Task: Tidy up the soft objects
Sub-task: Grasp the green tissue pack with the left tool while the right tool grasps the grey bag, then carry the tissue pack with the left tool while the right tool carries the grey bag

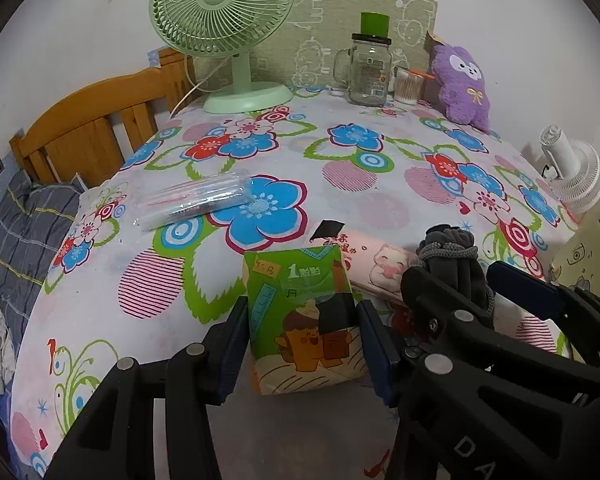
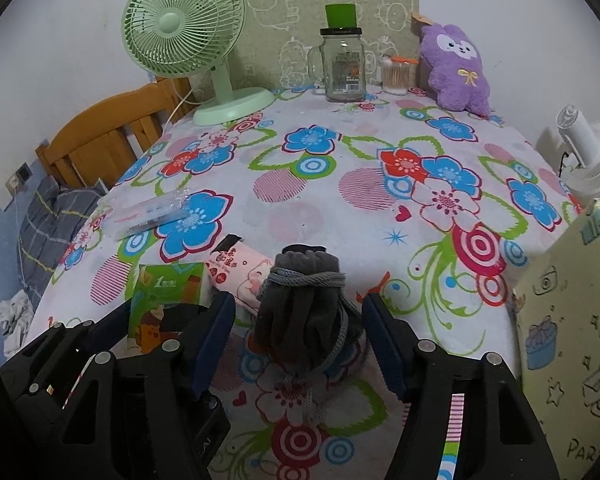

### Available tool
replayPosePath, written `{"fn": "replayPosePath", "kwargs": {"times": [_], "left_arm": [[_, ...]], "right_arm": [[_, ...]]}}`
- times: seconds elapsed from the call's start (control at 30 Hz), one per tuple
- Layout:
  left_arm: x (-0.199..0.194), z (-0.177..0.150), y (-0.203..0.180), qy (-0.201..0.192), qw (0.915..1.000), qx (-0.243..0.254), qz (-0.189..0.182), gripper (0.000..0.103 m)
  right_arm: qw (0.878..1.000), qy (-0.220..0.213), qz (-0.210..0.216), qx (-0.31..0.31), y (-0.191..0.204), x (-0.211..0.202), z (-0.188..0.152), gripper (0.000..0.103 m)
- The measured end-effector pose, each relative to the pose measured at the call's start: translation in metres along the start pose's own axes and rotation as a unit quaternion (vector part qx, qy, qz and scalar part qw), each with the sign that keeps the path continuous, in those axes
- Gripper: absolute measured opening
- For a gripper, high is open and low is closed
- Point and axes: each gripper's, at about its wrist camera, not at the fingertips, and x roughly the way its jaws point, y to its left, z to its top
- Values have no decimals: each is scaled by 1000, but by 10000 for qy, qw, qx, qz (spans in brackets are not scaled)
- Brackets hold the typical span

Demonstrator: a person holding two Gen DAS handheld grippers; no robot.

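Note:
A green tissue pack (image 1: 304,316) lies on the flowered tablecloth between the fingers of my left gripper (image 1: 300,344), whose jaws stand open at its sides; it also shows in the right wrist view (image 2: 168,300). A grey drawstring pouch (image 2: 308,308) lies between the open fingers of my right gripper (image 2: 298,340), apart from both pads; it also shows in the left wrist view (image 1: 456,264). A pink tissue pack (image 1: 376,268) lies between the two, also in the right wrist view (image 2: 240,276). A purple plush toy (image 2: 458,68) leans on the far wall.
A green fan (image 2: 188,40), a glass jar mug (image 2: 342,64) and a cotton swab box (image 2: 396,76) stand at the far edge. A clear pencil case (image 1: 196,200) lies left. A yellow bag (image 2: 572,320) and a white fan (image 2: 592,156) are right. A wooden bed frame (image 1: 92,128) is left.

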Motion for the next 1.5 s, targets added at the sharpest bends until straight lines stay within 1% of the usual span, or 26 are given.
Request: {"fn": "replayPosePath", "kwargs": {"times": [0.03,0.1,0.2,0.37,0.5,0.97,1.5], "left_arm": [[1,0,0,-2,10000,1,10,54],[1,0,0,-11,10000,12,40,54],[2,-1,0,-14,10000,19,55,54],[2,-1,0,-13,10000,15,50,54],[1,-1,0,-16,10000,30,49,54],[-14,-7,-2,-41,10000,-3,-37,53],[-49,-4,-4,-364,9993,-25,-31,53]], "right_arm": [[10000,10,-3,-25,1,1,1,65],[9999,37,-3,-97,2,3,2,57],[9998,51,-32,-165,3,4,2,49],[9998,50,-43,-179,2,4,2,40],[9997,42,-63,-224,2,2,1,36],[9996,-6,-32,-281,4,-12,-4,33],[9990,-266,5,-348,10,-46,-2,33]]}}
